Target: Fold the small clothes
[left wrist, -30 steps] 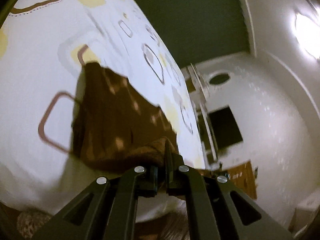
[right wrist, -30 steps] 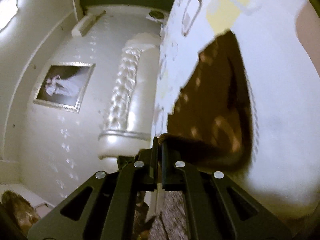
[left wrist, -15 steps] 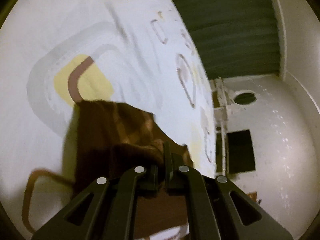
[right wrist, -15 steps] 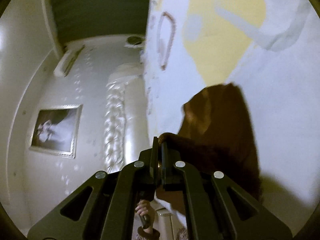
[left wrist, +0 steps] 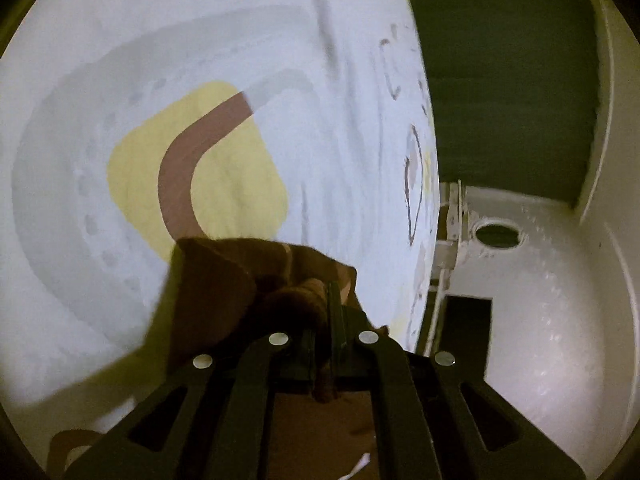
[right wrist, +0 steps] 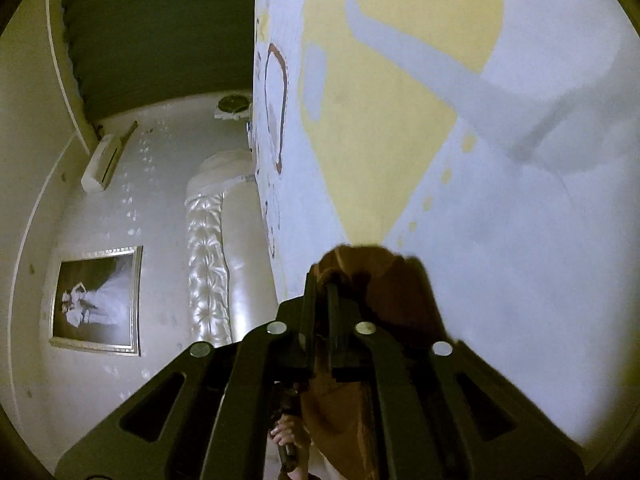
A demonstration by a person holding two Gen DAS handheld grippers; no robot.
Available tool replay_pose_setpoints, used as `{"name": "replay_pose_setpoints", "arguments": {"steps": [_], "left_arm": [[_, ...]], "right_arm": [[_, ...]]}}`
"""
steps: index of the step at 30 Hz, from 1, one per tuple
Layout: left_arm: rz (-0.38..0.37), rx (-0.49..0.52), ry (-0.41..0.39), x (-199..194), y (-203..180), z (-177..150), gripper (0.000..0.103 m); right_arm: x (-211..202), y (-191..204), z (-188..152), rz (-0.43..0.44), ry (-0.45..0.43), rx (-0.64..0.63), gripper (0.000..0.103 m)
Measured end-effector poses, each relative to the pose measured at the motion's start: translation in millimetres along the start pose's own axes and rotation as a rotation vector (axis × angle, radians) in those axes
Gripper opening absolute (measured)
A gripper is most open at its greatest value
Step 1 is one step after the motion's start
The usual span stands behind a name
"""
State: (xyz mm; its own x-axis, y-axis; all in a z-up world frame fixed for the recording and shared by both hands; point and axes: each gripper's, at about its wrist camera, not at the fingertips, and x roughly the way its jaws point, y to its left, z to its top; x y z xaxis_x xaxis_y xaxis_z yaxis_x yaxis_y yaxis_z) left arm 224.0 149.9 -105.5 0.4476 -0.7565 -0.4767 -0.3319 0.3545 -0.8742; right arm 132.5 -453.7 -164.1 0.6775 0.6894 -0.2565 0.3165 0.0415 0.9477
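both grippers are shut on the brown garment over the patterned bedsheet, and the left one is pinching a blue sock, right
Not quite. The left gripper is not pinching a blue sock: the left wrist view shows it shut on the same brown garment. The rest holds: the right gripper is shut on that garment too, over the patterned bedsheet.

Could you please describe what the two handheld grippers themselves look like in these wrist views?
Both the left gripper and right gripper look alike: matte black angular linkage arms with triangular cut-outs, four round silver pivot pins each, and thin flat black fingers. No cables, markings or sleeves show.
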Motion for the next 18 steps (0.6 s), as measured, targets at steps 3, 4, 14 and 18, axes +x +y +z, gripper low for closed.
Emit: {"name": "replay_pose_setpoints", "arguments": {"steps": [3,4,14,18], "left_arm": [[-0.025,-0.07,-0.001,1.0,4.3,3.2,0.007],[-0.032,-0.082,-0.005,-0.9,4.0,3.5,0.008],[-0.069,-0.203,-0.081,-13.4,-2.2,18.9,0.031],[-0.004,-0.1,-0.077,-19.1,-15.6,17.7,0.034]], "right_arm": [[2.6,-0.3,4.8,0.03,-0.015,0.013,0.017],[2.0,0.7,6.8,0.033,-0.025,0.01,0.023],[-13.8,6.6,8.5,0.036,-0.066,-0.023,0.036],[-29.2,14.0,-7.8,-0.018,-0.027,-0.107,0.037]]}}
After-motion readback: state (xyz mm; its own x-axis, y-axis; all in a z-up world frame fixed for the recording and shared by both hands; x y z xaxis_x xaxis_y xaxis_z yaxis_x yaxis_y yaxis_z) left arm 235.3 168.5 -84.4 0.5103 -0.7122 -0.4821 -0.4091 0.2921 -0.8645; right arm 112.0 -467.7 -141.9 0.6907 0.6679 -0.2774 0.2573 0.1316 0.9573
